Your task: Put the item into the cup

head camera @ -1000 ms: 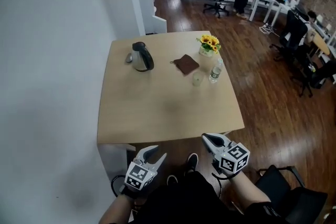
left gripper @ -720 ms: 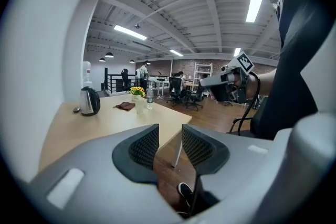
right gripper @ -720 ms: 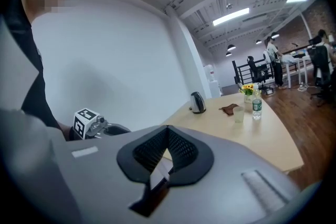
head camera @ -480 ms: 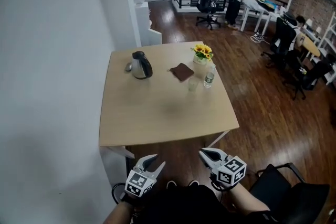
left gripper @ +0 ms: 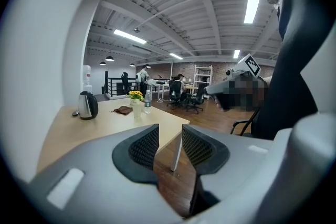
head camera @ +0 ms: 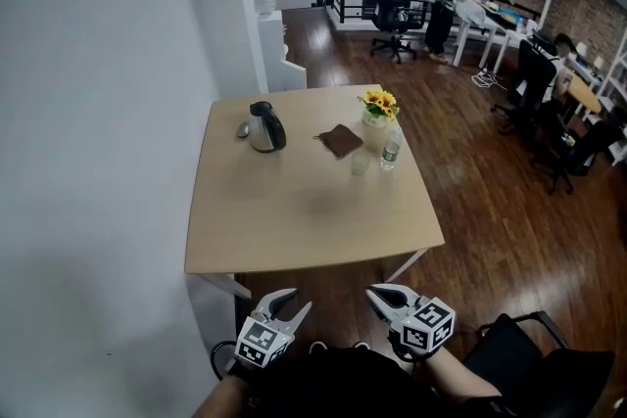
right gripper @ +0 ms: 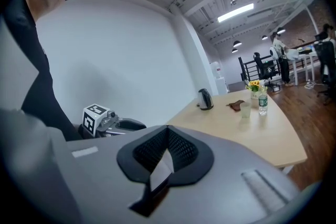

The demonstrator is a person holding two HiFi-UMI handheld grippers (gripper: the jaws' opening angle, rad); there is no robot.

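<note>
A small clear cup (head camera: pixel 361 164) stands on the wooden table (head camera: pixel 304 210), toward its far right; it also shows as the cup (right gripper: pixel 245 109) in the right gripper view and the cup (left gripper: pixel 137 108) in the left gripper view. Both grippers hang low, close to my body, short of the table's near edge. My right gripper (head camera: pixel 372 293) is shut on a small flat white item (right gripper: pixel 161 169), which pokes out from between its pads. My left gripper (head camera: pixel 292 301) is open with nothing between its fingers (left gripper: pixel 145 145).
Beside the cup stand a water bottle (head camera: pixel 390 152), a brown cloth (head camera: pixel 341 140) and a pot of yellow flowers (head camera: pixel 377 106). A metal kettle (head camera: pixel 265 127) sits far left. A white wall runs along the left. People, desks and office chairs (head camera: pixel 397 0) fill the room beyond.
The table now looks a little smaller and farther off. Both grippers have dropped lower in the head view, away from the table's near edge. Their jaws look unchanged.
</note>
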